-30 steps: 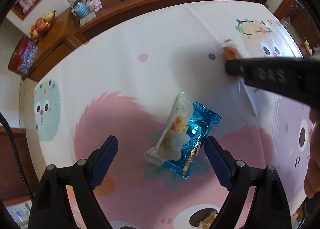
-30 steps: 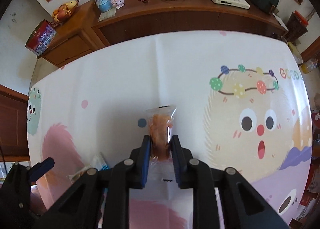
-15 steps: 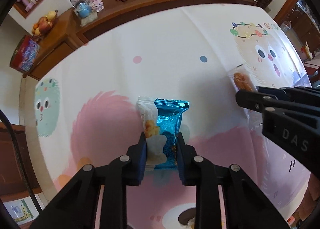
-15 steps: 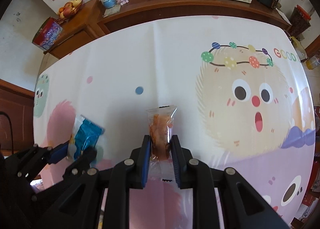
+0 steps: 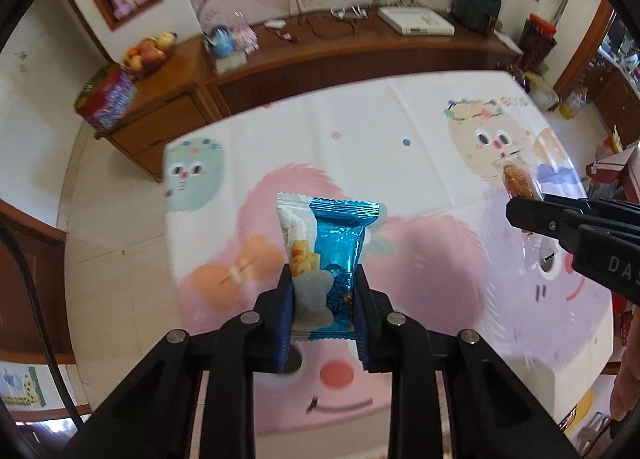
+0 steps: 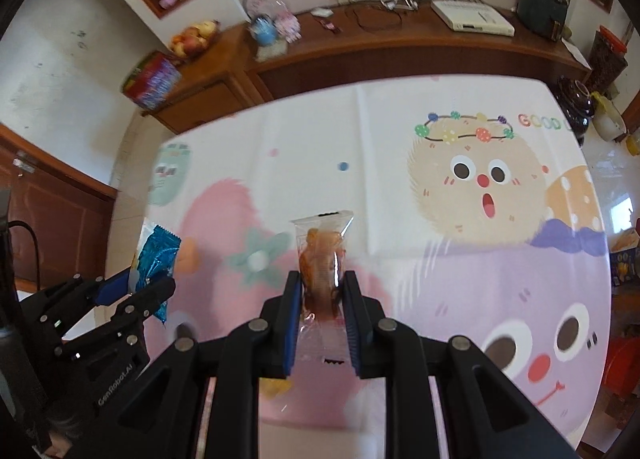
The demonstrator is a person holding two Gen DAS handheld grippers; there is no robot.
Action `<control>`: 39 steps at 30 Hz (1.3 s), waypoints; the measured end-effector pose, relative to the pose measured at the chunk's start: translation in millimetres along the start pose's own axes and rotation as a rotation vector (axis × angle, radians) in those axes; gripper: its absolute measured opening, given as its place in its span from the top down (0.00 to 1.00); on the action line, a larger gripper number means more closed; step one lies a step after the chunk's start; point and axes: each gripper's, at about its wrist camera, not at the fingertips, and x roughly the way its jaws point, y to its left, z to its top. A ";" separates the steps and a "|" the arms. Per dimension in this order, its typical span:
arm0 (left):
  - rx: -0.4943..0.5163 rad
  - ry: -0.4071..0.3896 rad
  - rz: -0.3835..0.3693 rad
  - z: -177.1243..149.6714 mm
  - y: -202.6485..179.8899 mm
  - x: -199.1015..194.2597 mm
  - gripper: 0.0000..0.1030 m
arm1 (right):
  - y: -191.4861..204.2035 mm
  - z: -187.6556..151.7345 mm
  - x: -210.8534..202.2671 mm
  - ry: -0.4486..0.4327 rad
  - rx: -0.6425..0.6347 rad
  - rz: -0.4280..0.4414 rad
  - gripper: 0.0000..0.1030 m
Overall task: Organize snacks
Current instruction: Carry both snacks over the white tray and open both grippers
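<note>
My left gripper [image 5: 322, 279] is shut on two snack packets held together above the table: a blue foil packet [image 5: 340, 243] and a white packet with yellow pieces [image 5: 296, 235]. They also show at the left of the right wrist view [image 6: 156, 259]. My right gripper [image 6: 320, 287] is shut on a clear packet with an orange-brown snack [image 6: 320, 255], also lifted above the table. That packet [image 5: 518, 183] and the right gripper show at the right edge of the left wrist view.
The table [image 6: 360, 131] wears a cartoon-printed cloth. A wooden sideboard [image 5: 360, 47] stands behind it with a fruit bowl [image 5: 148, 51], a tin [image 5: 106, 99], cables and a white box [image 5: 416, 21]. Jars [image 6: 576, 103] stand past the table's right corner.
My left gripper closed on the blue and white packets and lifted them off the table. My right gripper raised the clear packet; both views have tilted up towards the sideboard.
</note>
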 end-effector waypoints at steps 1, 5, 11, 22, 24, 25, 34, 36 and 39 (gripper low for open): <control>-0.008 -0.013 -0.002 -5.7 1.3 -11.8 0.77 | 4.9 -7.0 -12.6 -0.014 -0.008 0.008 0.81; -0.035 -0.064 -0.008 -40.6 5.5 -66.3 0.77 | 24.9 -36.1 -59.4 -0.063 -0.053 0.034 0.81; -0.067 -0.117 -0.006 -92.8 7.0 -124.1 0.77 | 54.7 -82.3 -117.3 -0.122 -0.105 0.085 0.81; -0.132 -0.204 0.008 -170.8 6.8 -182.1 0.77 | 99.5 -171.0 -171.4 -0.162 -0.198 0.121 0.80; -0.144 -0.210 0.012 -183.1 5.1 -185.0 0.77 | 103.5 -184.5 -174.8 -0.166 -0.210 0.116 0.80; -0.148 -0.213 0.015 -187.7 4.9 -185.7 0.77 | 105.1 -191.6 -175.6 -0.170 -0.217 0.111 0.80; -0.147 -0.137 0.019 -229.1 -7.0 -156.9 0.77 | 108.1 -239.1 -157.1 -0.135 -0.267 0.020 0.80; -0.137 -0.117 0.027 -237.7 -10.5 -149.4 0.77 | 105.2 -245.9 -151.0 -0.112 -0.258 0.017 0.80; -0.134 -0.078 0.022 -246.5 -13.4 -136.6 0.77 | 102.8 -254.9 -142.4 -0.092 -0.259 -0.007 0.80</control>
